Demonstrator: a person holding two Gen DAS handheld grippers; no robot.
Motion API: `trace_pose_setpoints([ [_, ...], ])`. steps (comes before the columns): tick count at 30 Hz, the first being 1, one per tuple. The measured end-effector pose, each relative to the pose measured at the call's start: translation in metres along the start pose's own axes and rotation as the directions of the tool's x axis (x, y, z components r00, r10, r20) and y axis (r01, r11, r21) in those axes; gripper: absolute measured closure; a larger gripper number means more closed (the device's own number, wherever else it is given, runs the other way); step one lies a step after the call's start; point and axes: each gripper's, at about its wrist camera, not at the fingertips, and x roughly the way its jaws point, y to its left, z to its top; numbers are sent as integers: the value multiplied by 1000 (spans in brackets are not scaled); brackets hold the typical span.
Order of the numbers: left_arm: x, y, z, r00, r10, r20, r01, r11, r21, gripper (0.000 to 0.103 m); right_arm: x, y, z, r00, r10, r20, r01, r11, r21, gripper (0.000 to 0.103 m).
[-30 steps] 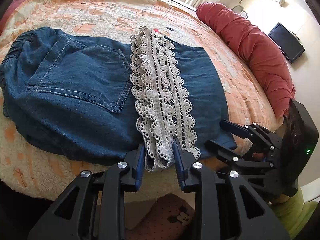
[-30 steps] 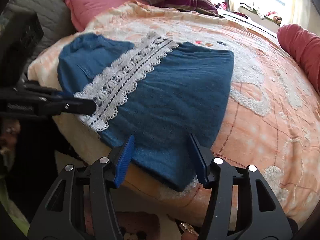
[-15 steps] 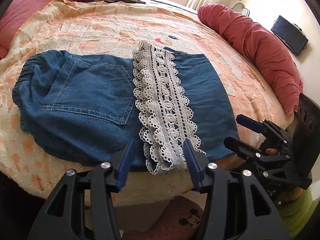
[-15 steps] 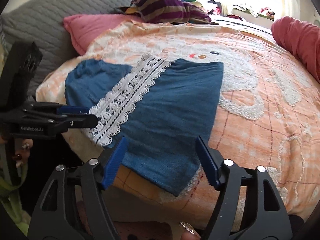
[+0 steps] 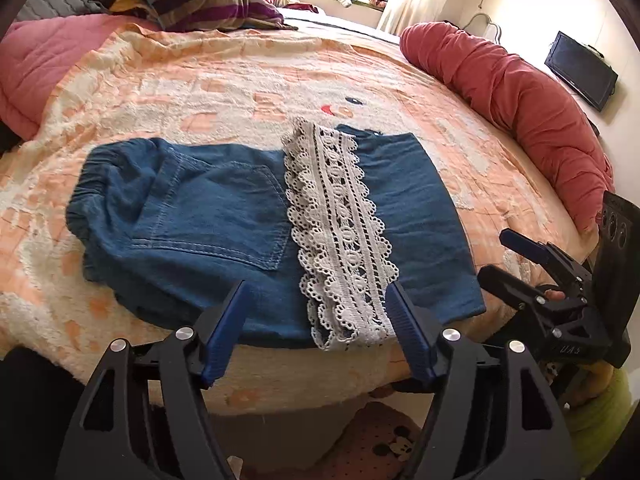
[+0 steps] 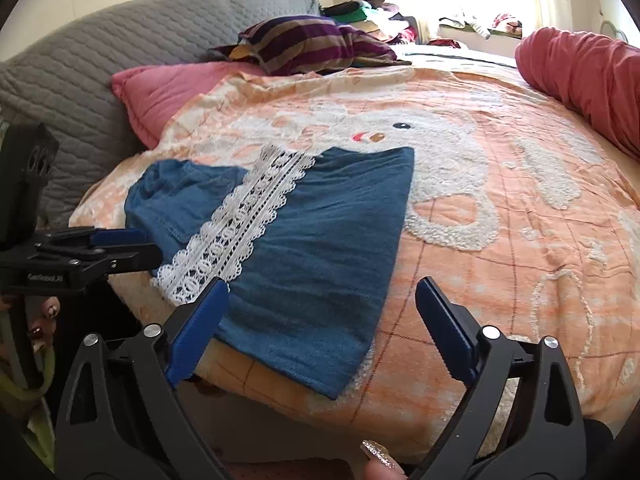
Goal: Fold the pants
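Left wrist view: my left hand-held gripper (image 5: 318,326) is spread and its jaws are opening, with nothing pinched. The folded denim pants (image 5: 208,236) lie flat on the bed (image 5: 248,80), near its front edge, just beyond and below my blue pads (image 5: 224,336). A white lace band (image 5: 340,236) runs across the pants from the far side to the near edge; its near end hangs between the two pads without touching either. A back pocket (image 5: 218,216) faces up, left of the lace. My right hand-held gripper (image 5: 508,256) shows at the right, beside the bed's edge, clear of the cloth.

Right wrist view: my right hand-held gripper (image 6: 320,324) stands wide and its jaws are opening, holding nothing. The pants (image 6: 320,240) lie ahead and slightly left of it; their near corner reaches between my pads (image 6: 198,332) but below them, resting on the peach blanket (image 6: 500,240). The lace band (image 6: 240,220) ends just beside my left-hand pad. My left hand-held gripper (image 6: 120,248) comes in from the left, its tips near the lace's end, not gripping it.
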Motion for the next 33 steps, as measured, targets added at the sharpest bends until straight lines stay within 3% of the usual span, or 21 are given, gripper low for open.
trace_pose_setpoints([
  [11, -18, 8, 2, 998, 38, 50, -38, 999, 4, 9, -15, -1, 8, 999, -21, 47, 21, 1000, 6, 9],
  [26, -27, 39, 1, 995, 68, 68, -63, 996, -64, 5, -23, 6, 25, 996, -38, 76, 38, 999, 1, 9],
  [33, -27, 67, 0, 994, 87, 63, -78, 988, -134, 5, -19, 28, 48, 997, -15, 82, 22, 996, -84, 9],
])
